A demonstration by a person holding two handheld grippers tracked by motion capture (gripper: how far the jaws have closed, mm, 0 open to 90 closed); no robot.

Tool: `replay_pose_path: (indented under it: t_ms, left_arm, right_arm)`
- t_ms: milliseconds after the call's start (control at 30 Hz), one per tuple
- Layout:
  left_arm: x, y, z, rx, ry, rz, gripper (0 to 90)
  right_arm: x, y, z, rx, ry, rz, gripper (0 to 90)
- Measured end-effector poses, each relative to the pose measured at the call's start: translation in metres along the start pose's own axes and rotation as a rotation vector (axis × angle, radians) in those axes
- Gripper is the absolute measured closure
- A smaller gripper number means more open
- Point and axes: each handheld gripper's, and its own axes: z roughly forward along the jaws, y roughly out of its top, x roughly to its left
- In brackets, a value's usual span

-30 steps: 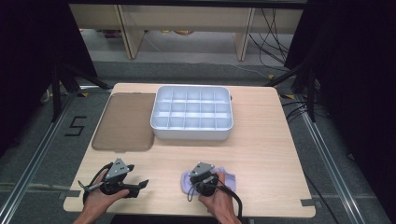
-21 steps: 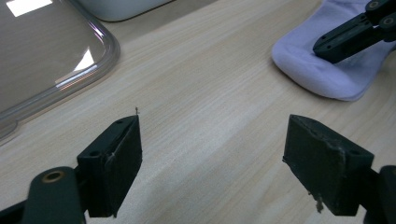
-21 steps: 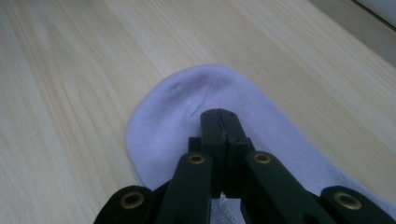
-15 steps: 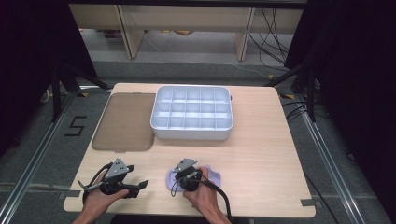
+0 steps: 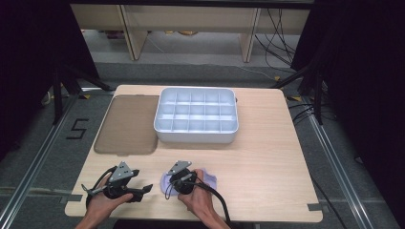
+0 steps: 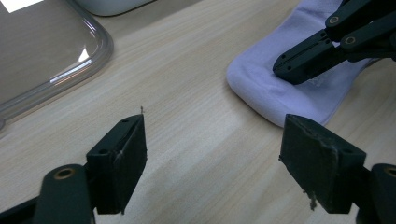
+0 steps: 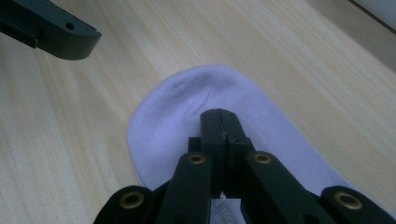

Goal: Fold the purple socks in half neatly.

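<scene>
Table (image 5: 267, 157) first, since it is the biggest thing here: a light wooden top that carries everything. At its far edge, near the middle, sits a white tray (image 5: 197, 137) cut into many little boxes, and they look bare. Just beside the tray, toward the far left corner, lies a flat brown see-through lid (image 5: 126, 125).

Down by the near edge, a bit left of the middle, lies a small pale purple sock (image 7: 187, 107). It is flat on the wood, with its round toe end pointing at the left gripper.

Right gripper (image 7: 219, 122) rests on top of the sock. Its two black jaws are pressed tight together. They lie over the cloth, but I cannot tell if any cloth is pinched between them.

Left gripper (image 6: 212, 156) sits near the near left corner, close to the sock but not touching it. Its jaws are spread wide apart with nothing between them, only bare wood.

What could go wrong? If the right gripper lifts and has no cloth in its jaws, I think the sock will just stay on the table. If the left gripper comes in too fast, it may bump the other gripper or push the sock into a bunch. A pull from one side alone may drag the sock toward the near edge.
</scene>
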Motion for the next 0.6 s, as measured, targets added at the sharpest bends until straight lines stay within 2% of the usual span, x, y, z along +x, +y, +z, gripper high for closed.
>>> replay_pose_path:
  t_ms: [67,100,133,233,300,333,367,433,467,533,600]
  left_arm:
    - [-0.001,0.000,0.000,-0.002,-0.009,0.003,25.4]
    - [0.001,0.001,-0.001,0.008,-0.014,0.024,26.6]
    - [-0.001,0.001,0.000,0.001,-0.017,0.004,28.5]
    - [-0.003,0.001,0.001,0.003,-0.037,0.009,31.4]
    - [-0.005,0.001,0.003,-0.008,-0.049,-0.013,32.5]
    - [-0.005,0.001,0.002,-0.003,-0.048,0.006,33.6]
    - [-0.006,0.001,0.003,-0.022,-0.054,-0.004,34.9]
    - [-0.006,0.001,0.003,-0.021,-0.056,-0.006,36.4]
    - [-0.005,0.001,0.002,-0.009,-0.057,0.009,37.4]
    - [-0.006,0.001,0.005,-0.035,-0.063,-0.014,39.8]
    - [-0.006,0.002,0.004,0.000,-0.066,0.003,41.7]
  right_arm:
    - [0.000,0.001,-0.001,0.015,0.007,-0.004,90.0]
    - [0.001,0.001,0.000,0.005,0.015,-0.003,90.0]
    - [0.001,0.001,0.000,0.009,0.014,0.002,90.0]
    - [0.000,0.001,0.000,0.004,0.023,0.009,90.0]
    - [-0.002,0.001,-0.002,-0.003,0.030,0.015,90.0]
    - [-0.003,0.002,-0.003,-0.019,0.023,0.019,90.0]
    - [-0.004,0.002,-0.007,-0.029,0.026,0.030,90.0]
    - [-0.011,0.003,-0.018,-0.040,0.022,0.018,90.0]
    - [-0.013,0.003,-0.022,-0.052,0.017,0.023,90.0]
    - [-0.022,0.000,-0.036,-0.056,-0.008,0.069,90.0]
    - [-0.029,-0.006,-0.044,-0.068,-0.019,0.074,90.0]
